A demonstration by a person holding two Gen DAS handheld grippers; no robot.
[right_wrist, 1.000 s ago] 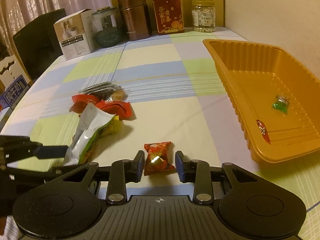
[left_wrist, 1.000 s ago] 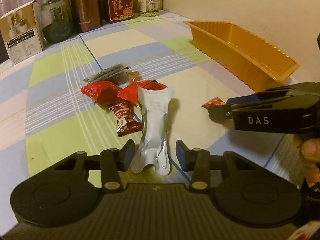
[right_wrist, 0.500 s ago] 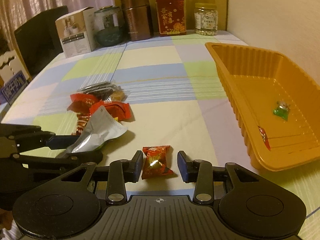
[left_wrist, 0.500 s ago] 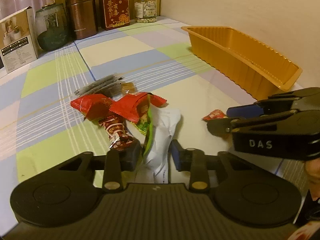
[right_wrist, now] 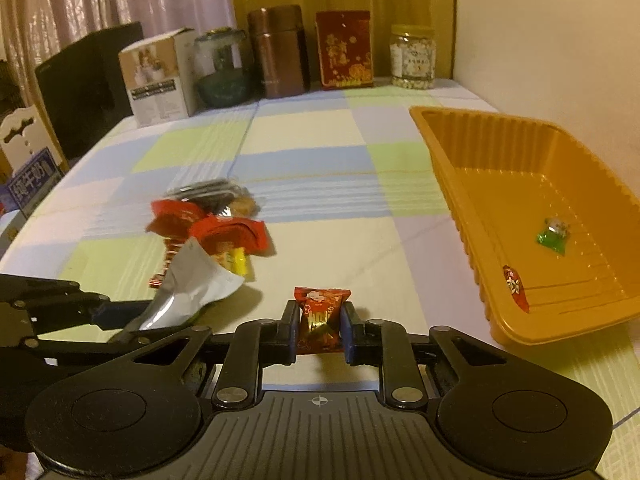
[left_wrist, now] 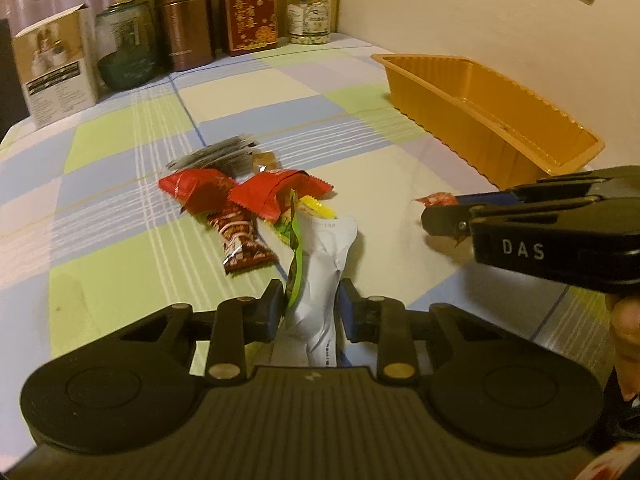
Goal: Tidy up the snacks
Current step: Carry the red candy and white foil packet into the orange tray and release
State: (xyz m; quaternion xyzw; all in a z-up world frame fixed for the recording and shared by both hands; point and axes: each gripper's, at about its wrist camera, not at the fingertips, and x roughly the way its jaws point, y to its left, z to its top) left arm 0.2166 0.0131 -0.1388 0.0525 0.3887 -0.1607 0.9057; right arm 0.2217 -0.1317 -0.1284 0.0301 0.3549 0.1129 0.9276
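My left gripper (left_wrist: 312, 296) is shut on a silver pouch (left_wrist: 326, 256) with a green edge, and the pouch stands up from the checked tablecloth. Just beyond it lies a pile of snacks: two red packets (left_wrist: 276, 192), a brown-red bar (left_wrist: 244, 244) and dark packets (left_wrist: 216, 156). The jaws of my right gripper (right_wrist: 320, 316) are closing, and their pads press both sides of a red wrapped candy (right_wrist: 322, 300) that rests on the cloth. An orange tray (right_wrist: 452, 168) to the right holds a green candy (right_wrist: 554, 234) and a red one (right_wrist: 516, 288).
Along the far table edge stand a white carton (right_wrist: 160, 76), a dark glass jar (right_wrist: 222, 72), a brown canister (right_wrist: 280, 52), a red box (right_wrist: 344, 48) and a jar of nuts (right_wrist: 412, 58). A wall runs behind the tray. A black screen (right_wrist: 88, 88) stands off the table's left side.
The left jaws went from open around the pouch to pinching it. The right jaws went from open around the red candy to closed on it. Neither hand has shifted much.
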